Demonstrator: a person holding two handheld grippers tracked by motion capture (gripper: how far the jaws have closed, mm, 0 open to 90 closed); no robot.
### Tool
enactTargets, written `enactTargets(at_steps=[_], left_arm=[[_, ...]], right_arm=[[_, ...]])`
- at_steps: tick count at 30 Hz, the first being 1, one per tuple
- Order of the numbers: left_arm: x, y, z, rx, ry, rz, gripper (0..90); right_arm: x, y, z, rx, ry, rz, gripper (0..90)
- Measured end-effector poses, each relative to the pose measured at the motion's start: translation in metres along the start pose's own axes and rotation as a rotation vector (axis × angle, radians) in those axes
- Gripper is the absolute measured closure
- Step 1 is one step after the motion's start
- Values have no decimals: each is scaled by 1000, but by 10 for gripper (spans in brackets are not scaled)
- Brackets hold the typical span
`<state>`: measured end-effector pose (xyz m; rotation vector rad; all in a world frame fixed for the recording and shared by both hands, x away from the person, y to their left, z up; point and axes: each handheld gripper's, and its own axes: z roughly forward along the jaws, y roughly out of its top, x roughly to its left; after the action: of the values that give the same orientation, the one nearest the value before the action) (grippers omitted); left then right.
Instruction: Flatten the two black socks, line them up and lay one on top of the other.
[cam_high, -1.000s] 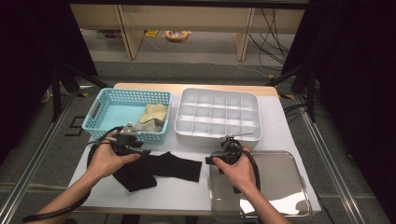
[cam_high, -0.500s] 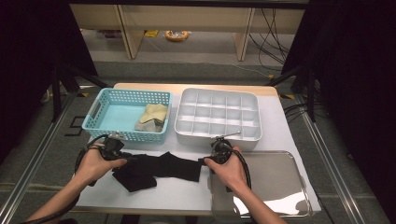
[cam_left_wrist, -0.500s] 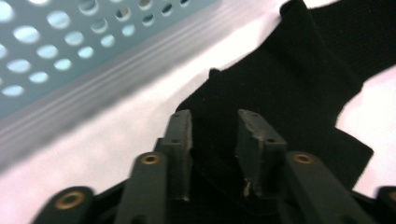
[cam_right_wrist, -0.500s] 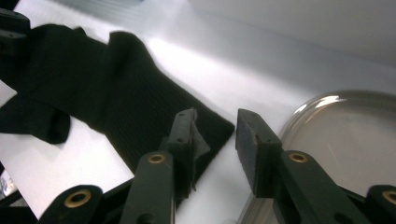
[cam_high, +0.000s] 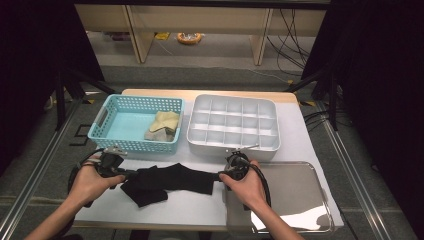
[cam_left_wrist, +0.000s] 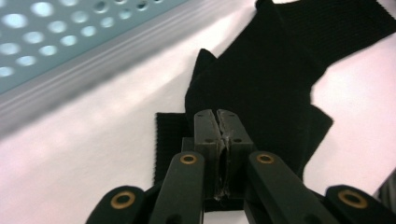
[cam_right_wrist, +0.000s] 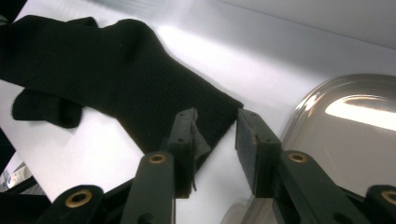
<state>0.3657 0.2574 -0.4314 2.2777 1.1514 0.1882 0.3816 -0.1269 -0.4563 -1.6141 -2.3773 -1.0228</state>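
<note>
A black sock (cam_high: 175, 180) lies stretched across the white table's near part. My left gripper (cam_high: 127, 174) is at the sock's left end. In the left gripper view its jaws (cam_left_wrist: 217, 123) have just been closing and now stand pressed together, pinching the sock (cam_left_wrist: 266, 70) at its ribbed edge. My right gripper (cam_high: 222, 175) is at the sock's right end. Its jaws (cam_right_wrist: 215, 119) have widened a little and stand apart. The sock's corner (cam_right_wrist: 116, 79) lies against the left finger (cam_right_wrist: 184, 135), with a gap to the other finger.
A turquoise basket (cam_high: 107, 120) with a beige cloth (cam_high: 162, 125) stands behind the sock at left, close to my left gripper (cam_left_wrist: 46, 42). A grey compartment tray (cam_high: 270, 145) stands at the back right. A shiny metal tray (cam_high: 290, 195) lies beside my right hand (cam_right_wrist: 345, 135).
My left hand slid left and nearer, from the basket's front to the sock's left end, and its jaws went from apart to shut. The right hand shifted slightly left. The sock lies more stretched out.
</note>
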Motion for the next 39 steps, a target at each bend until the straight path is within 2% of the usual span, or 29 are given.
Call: enactTargets(at_steps=[1, 2, 3, 4, 5, 7, 10, 12, 13, 15, 17, 18, 20, 21, 22, 23, 24, 25, 26, 27, 30, 32, 34, 35, 39], left_arm=[[1, -1, 0, -3, 4, 0, 860], [3, -1, -1, 12, 9, 5, 851], [3, 0, 0, 5, 22, 6, 821], [2, 0, 1, -28, 37, 12, 765], [-1, 2, 0, -34, 49, 21, 708], [-7, 8, 1, -68, 31, 65, 646], [-20, 16, 3, -80, 0, 135, 613], [-36, 23, 10, -93, -27, 217, 601], [-43, 26, 14, -88, -42, 264, 596], [-58, 31, 26, -60, -75, 329, 585], [-69, 34, 38, -28, -94, 378, 585], [-73, 37, 46, 19, -106, 451, 583], [-81, 37, 61, 33, -124, 453, 583], [-82, 39, 67, 53, -124, 486, 587], [-84, 39, 70, 60, -121, 481, 591], [-84, 40, 73, 71, -108, 517, 589], [-85, 40, 75, 81, -99, 539, 586], [-86, 41, 76, 89, -97, 550, 578], [-88, 40, 78, 90, -101, 537, 572], [-87, 40, 78, 101, -98, 561, 565], [-88, 40, 82, 114, -98, 567, 544], [-87, 41, 84, 121, -102, 574, 544], [-86, 42, 86, 130, -117, 565, 559], [-86, 42, 86, 132, -126, 558, 575], [-84, 45, 87, 153, -158, 565, 654]], right_arm=[[-2, 0, 0, -14, -9, -41, 685], [-2, 0, 0, -15, -13, -39, 684], [-2, -1, -1, -15, -9, -41, 684], [-1, -1, -1, -14, -6, -32, 684], [-1, -2, -1, -17, -11, -34, 683], [-3, -2, -2, -18, -8, -40, 683], [-4, -2, -3, -20, -3, -39, 683], [-4, -3, -3, -24, -7, -36, 683], [-4, -2, -3, -22, -7, -36, 683], [-3, -3, -3, -17, -4, -22, 682], [-4, -3, -3, -22, -3, -32, 681], [-4, -3, -3, -23, -4, -35, 681], [-4, -3, -3, -22, -5, -33, 680], [-4, -3, -3, -21, -5, -31, 680], [-5, -3, -4, -22, -3, -29, 680], [-4, -4, -4, -20, 0, -18, 679], [-6, -4, -3, -20, 8, -32, 679], [-5, -4, -4, -16, 1, -15, 678], [-6, -4, -3, -22, -2, -27, 678], [-7, -4, -3, -21, 0, -24, 678], [-6, -4, -3, -11, 20, -4, 676], [-4, -3, -3, -5, 17, 6, 675], [-6, -3, -2, -21, -2, -24, 675], [-6, -4, -2, -22, 5, -31, 675], [-5, -4, -1, -19, 4, -23, 675]])
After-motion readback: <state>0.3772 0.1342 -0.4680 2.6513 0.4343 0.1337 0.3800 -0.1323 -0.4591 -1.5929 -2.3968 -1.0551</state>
